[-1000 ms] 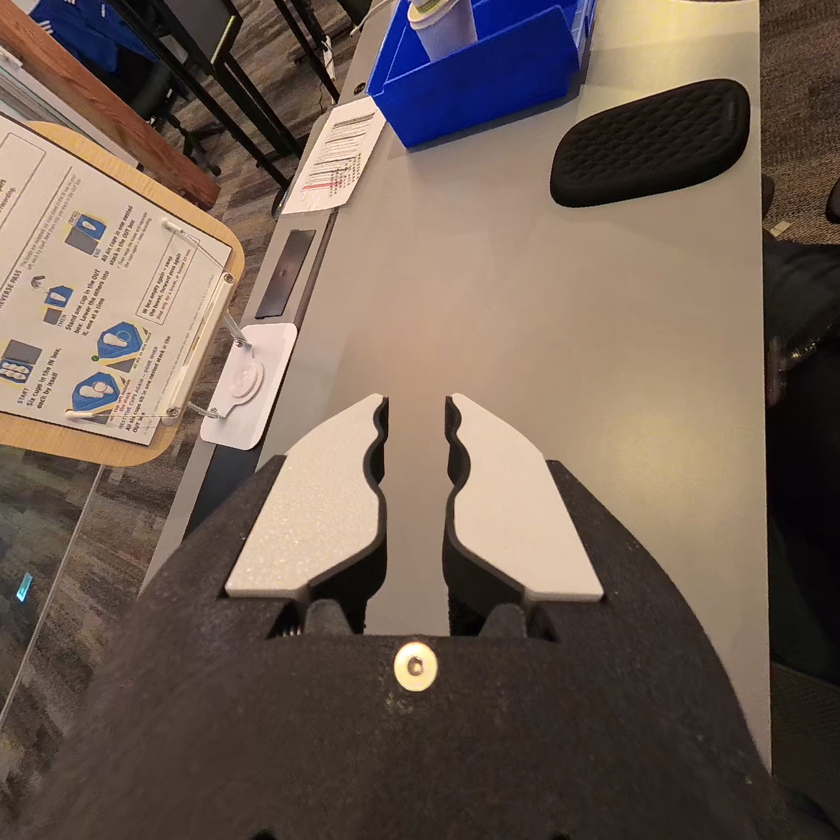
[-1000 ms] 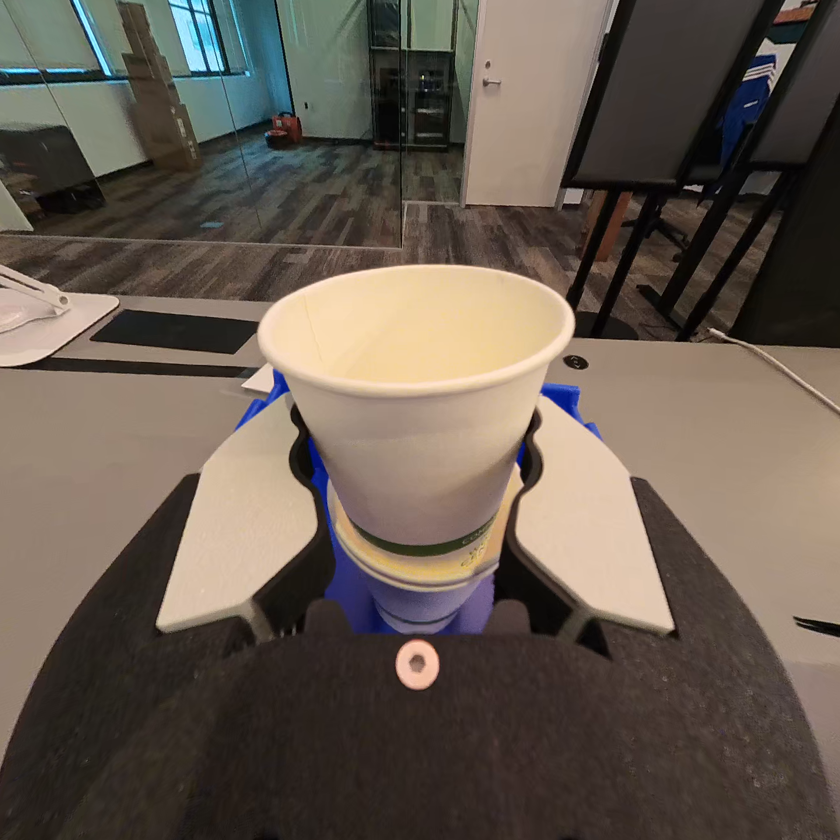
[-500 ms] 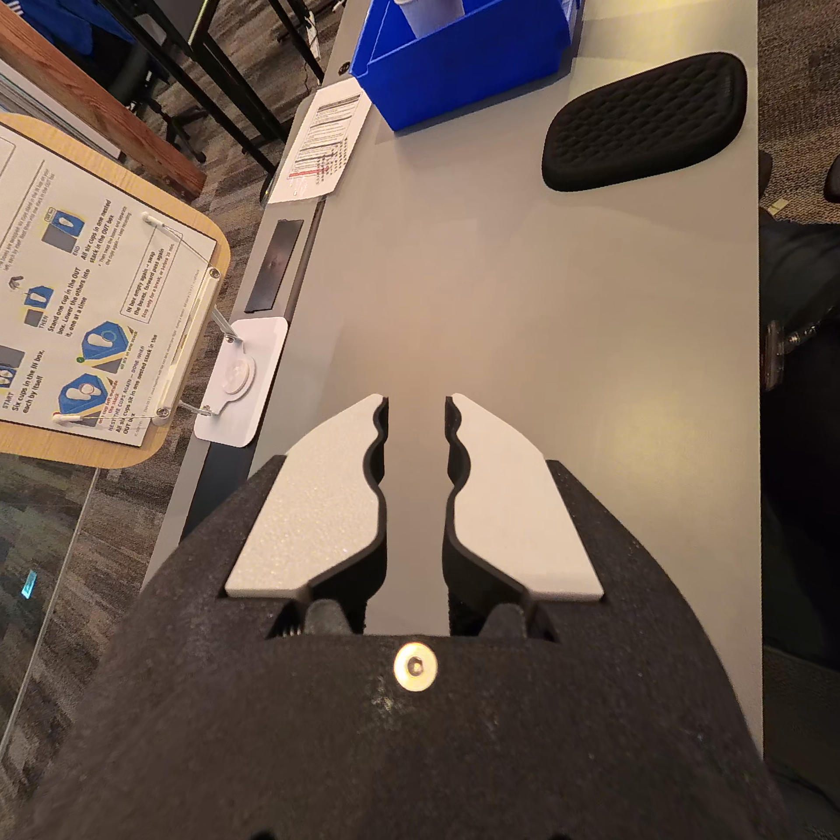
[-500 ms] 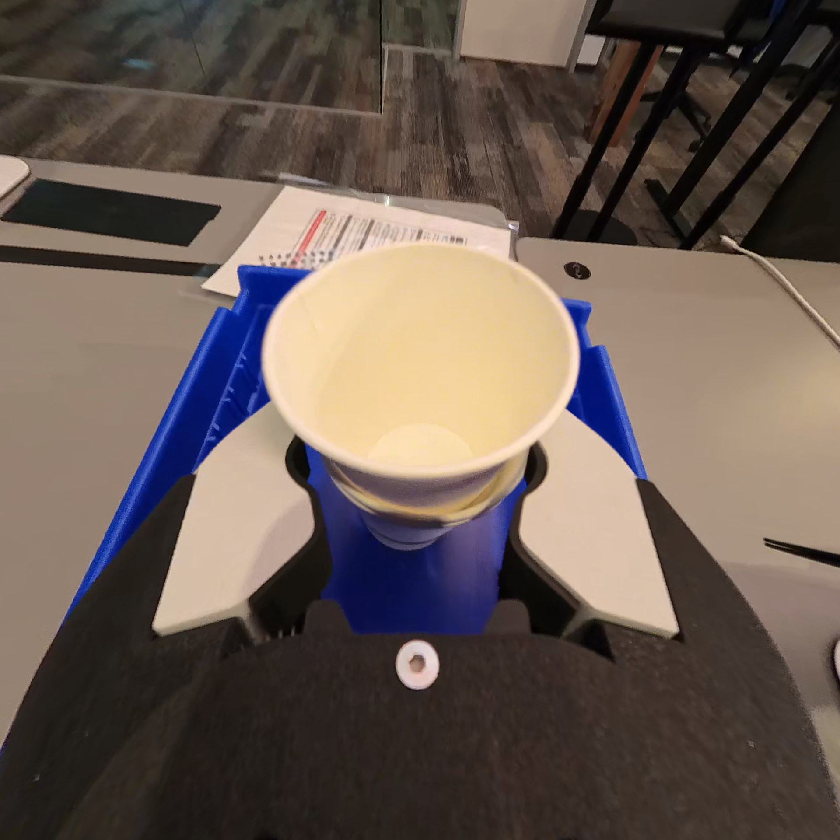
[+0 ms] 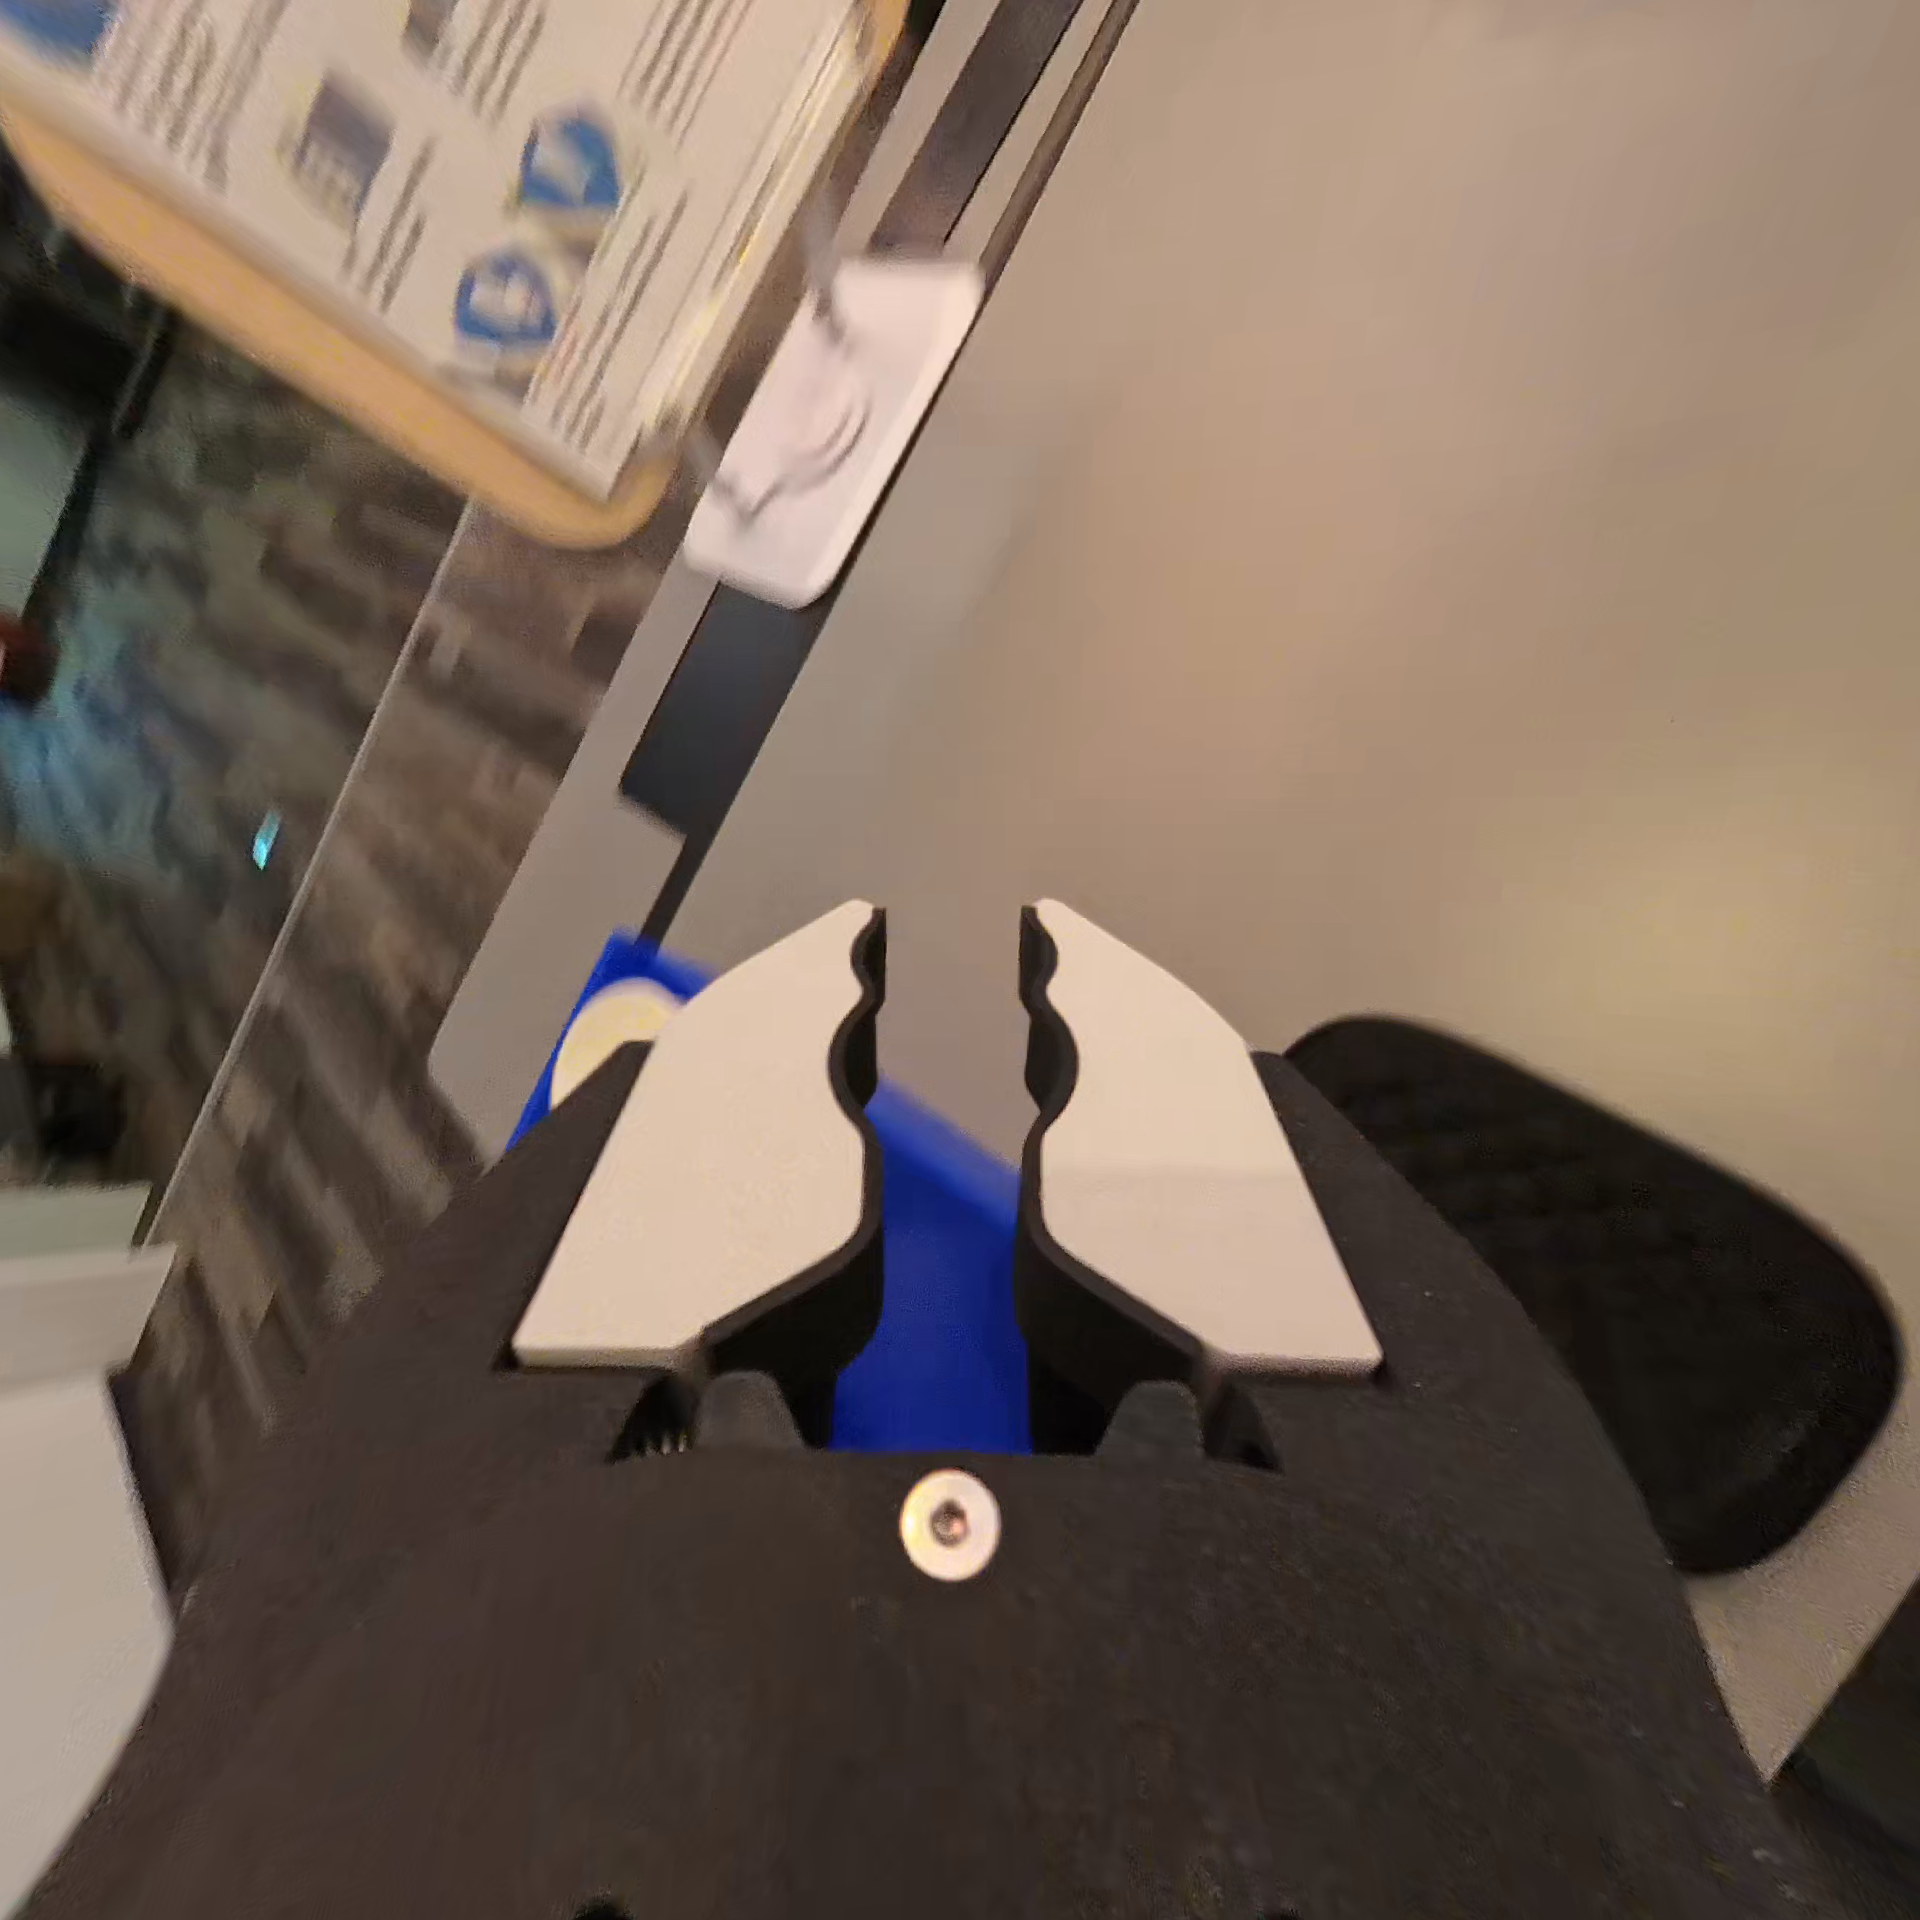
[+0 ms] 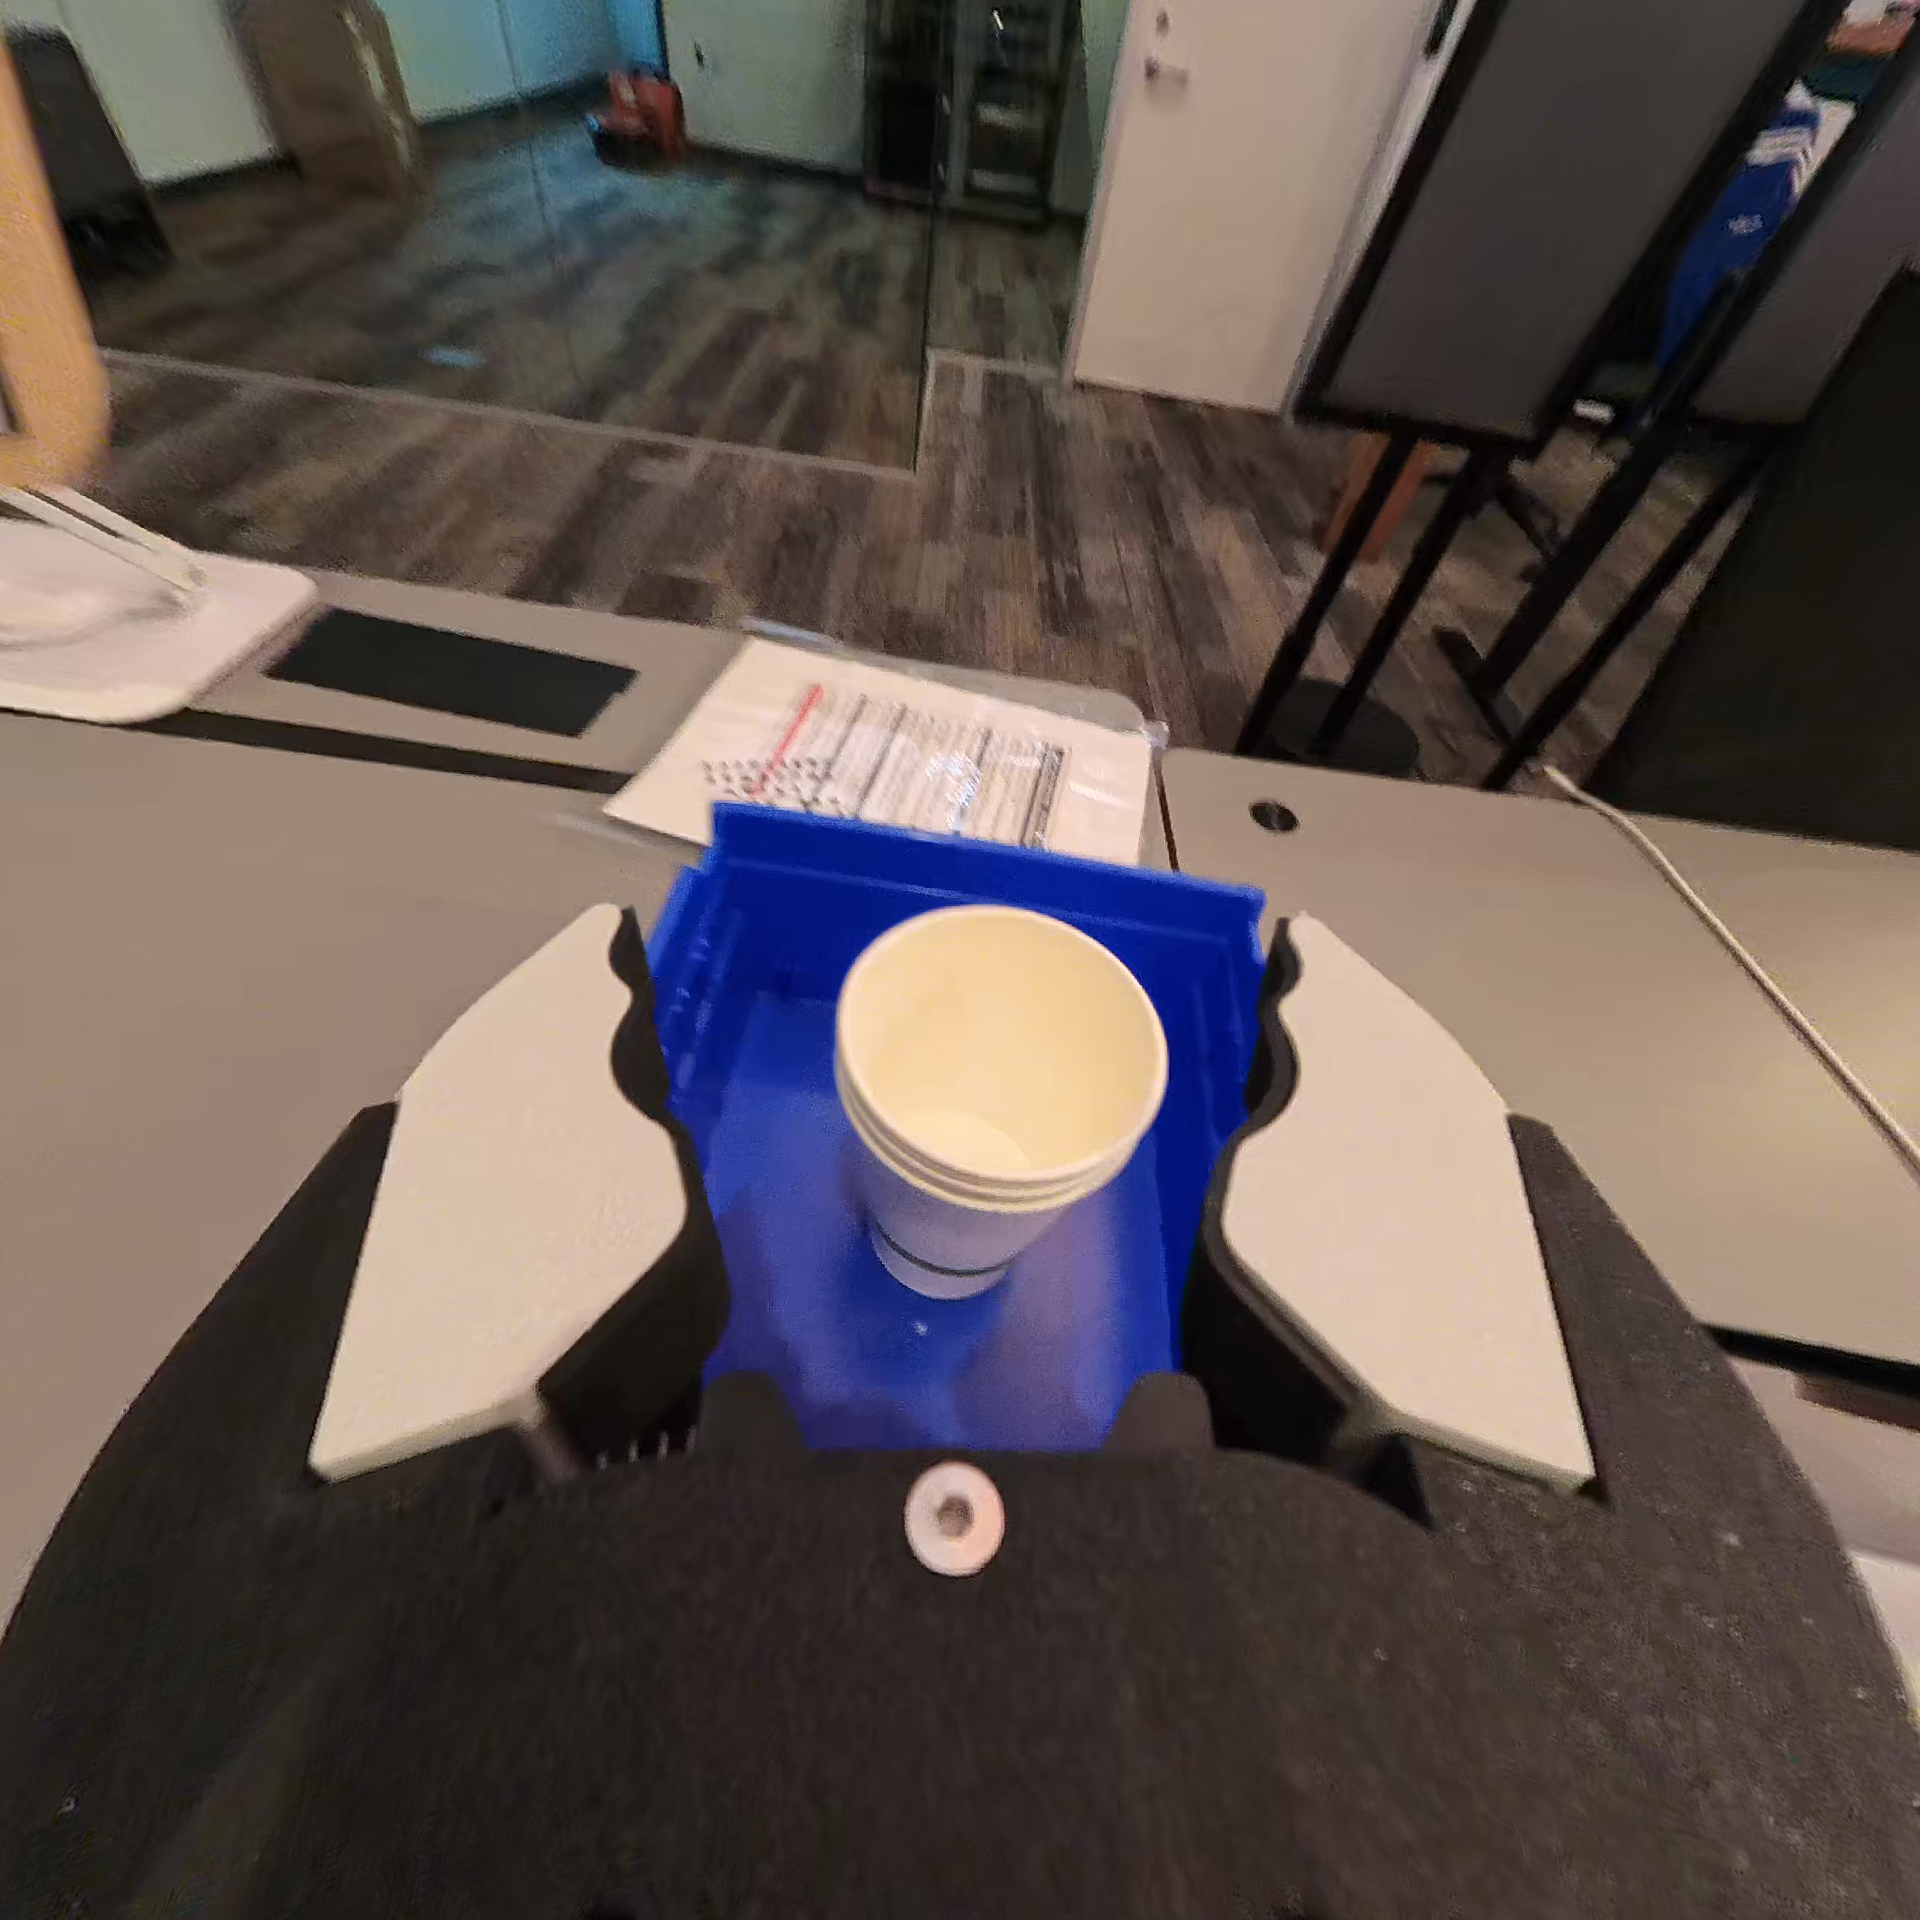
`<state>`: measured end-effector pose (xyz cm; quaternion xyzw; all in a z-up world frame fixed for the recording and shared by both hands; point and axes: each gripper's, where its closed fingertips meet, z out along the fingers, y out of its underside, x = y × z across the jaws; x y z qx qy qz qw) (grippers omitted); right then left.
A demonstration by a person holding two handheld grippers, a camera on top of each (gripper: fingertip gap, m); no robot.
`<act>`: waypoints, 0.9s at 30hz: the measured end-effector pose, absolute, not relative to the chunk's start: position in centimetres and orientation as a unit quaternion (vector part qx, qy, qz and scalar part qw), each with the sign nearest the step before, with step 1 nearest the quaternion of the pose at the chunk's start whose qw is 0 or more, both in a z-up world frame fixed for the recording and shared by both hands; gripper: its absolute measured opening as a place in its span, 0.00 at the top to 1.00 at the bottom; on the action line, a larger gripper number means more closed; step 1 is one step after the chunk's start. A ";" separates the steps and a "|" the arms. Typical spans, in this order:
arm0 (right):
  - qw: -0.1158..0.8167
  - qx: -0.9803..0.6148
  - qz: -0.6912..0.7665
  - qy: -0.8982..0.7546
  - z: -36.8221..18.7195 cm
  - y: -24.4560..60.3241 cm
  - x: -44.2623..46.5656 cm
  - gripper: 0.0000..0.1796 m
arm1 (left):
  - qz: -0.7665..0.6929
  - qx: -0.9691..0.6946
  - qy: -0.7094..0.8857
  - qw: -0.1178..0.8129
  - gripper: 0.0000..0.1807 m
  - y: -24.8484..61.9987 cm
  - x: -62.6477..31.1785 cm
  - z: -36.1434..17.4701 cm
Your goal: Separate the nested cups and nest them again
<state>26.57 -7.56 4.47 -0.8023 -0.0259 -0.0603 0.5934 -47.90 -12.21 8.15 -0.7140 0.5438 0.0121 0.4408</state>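
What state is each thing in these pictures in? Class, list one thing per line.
right gripper: open, empty, above the bin.
left gripper: narrowly open, empty.
stack of paper cups: nested, upright, free of both grippers.
blue bin: open-topped, holding the stack.
black pad: lying flat on the table.

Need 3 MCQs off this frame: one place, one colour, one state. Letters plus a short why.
1. Where does the cup stack stand?
A. on the printed sheet
B. inside the bin
C. on the black pad

2. What colour is the bin?
A. blue
B. red
C. grey

3. How are the right tongs?
A. shut on the stack
B. shut on the bin wall
C. open, holding nothing

Key: 1 B, the stack's base sits on the bin floor. 2 A, its walls are plainly blue. 3 C, both fingers stand wide apart, clear of the stack.
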 end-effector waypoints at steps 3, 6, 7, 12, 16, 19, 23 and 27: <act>0.622 -0.780 -0.028 -0.055 7.0 -8.0 24.0 0.40 | 0.074 -0.769 0.499 0.392 0.87 -9.5 -54.6 7.1; 0.634 -0.768 -0.002 -0.089 8.3 -8.1 21.2 0.40 | 0.126 -0.811 0.465 0.331 0.86 -7.7 -60.7 5.3; 0.635 -0.766 0.006 -0.100 8.5 -8.1 20.2 0.40 | 0.136 -0.823 0.456 0.311 0.86 -7.2 -62.3 4.5; 0.631 -0.758 0.054 -0.158 8.7 -7.5 14.7 0.40 | 0.157 -0.855 0.436 0.234 0.85 -4.5 -67.3 -0.1; 0.617 -0.759 0.055 -0.200 8.4 -7.3 11.8 0.40 | 0.133 -0.871 0.425 0.206 0.85 -2.7 -68.3 -2.9; 0.608 -0.761 0.055 -0.219 8.3 -7.6 10.4 0.40 | 0.118 -0.882 0.419 0.181 0.85 -2.0 -68.7 -4.6; 0.600 -0.762 0.053 -0.239 8.3 -8.3 9.3 0.40 | 0.120 -0.892 0.411 0.145 0.85 -1.8 -69.8 -6.2; 0.595 -0.762 0.046 -0.250 8.1 -8.6 8.9 0.40 | 0.117 -0.898 0.407 0.119 0.90 -2.2 -70.4 -7.4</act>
